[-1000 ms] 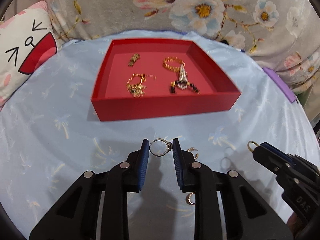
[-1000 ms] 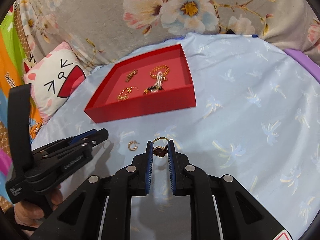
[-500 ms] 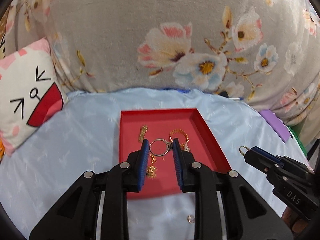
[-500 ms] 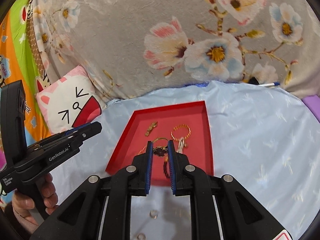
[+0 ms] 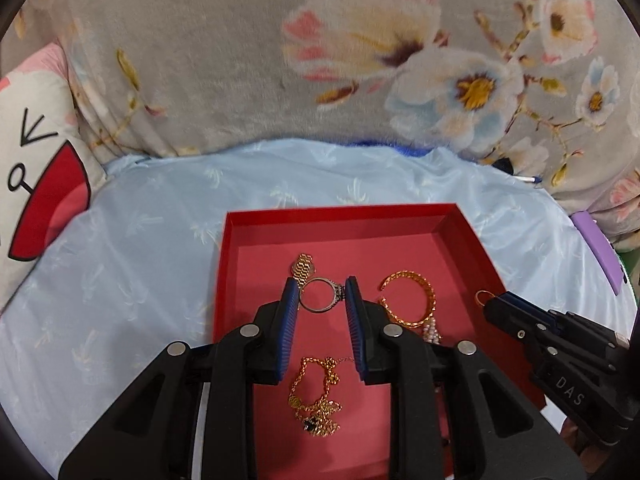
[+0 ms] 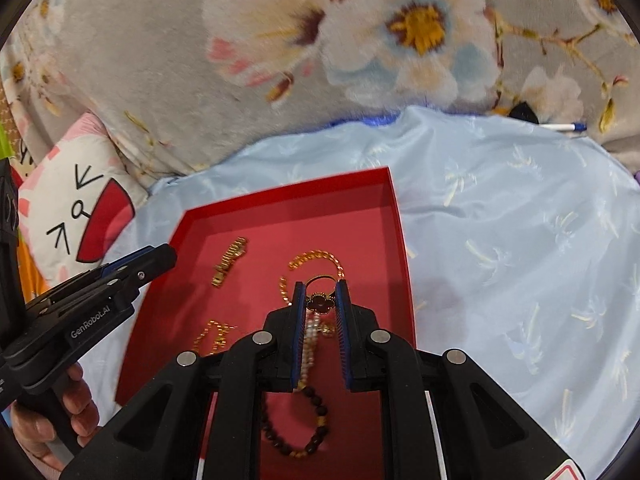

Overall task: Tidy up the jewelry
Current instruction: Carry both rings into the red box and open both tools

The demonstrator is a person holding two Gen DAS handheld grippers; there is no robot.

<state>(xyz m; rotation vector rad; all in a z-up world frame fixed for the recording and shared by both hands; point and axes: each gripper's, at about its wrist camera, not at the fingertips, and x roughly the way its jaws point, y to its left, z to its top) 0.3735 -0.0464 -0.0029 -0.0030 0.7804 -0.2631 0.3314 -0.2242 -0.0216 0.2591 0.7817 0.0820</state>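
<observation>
Over the red tray (image 5: 224,280), left wrist view: left gripper (image 5: 322,300) clenched on a silver ring (image 5: 320,300), band pinched edge-on between the blue pads, stone setting against the right pad. Ring held above tray floor, near a gold watch-band link (image 5: 303,267). Gold chain bracelet (image 5: 410,300) just right of the jaws, gold necklace (image 5: 316,396) in a heap lower down. Right gripper (image 5: 490,302) at frame right, small gold loop showing at its tip.

Over the same tray (image 6: 394,216), right wrist view: right gripper (image 6: 320,300) clamped on a gold ring with dark clover face (image 6: 319,302), pads on either side of the face. Beneath it a pearl strand (image 6: 310,336) and dark bead bracelet (image 6: 296,432) on the tray floor. Left gripper's body at frame left, hand (image 6: 48,412) on the handle.

Handling guess: both rings light, stiff, smooth metal, apt to twist or pop out; best held across the band, clear of setting. Chains limp, tangle-prone.
</observation>
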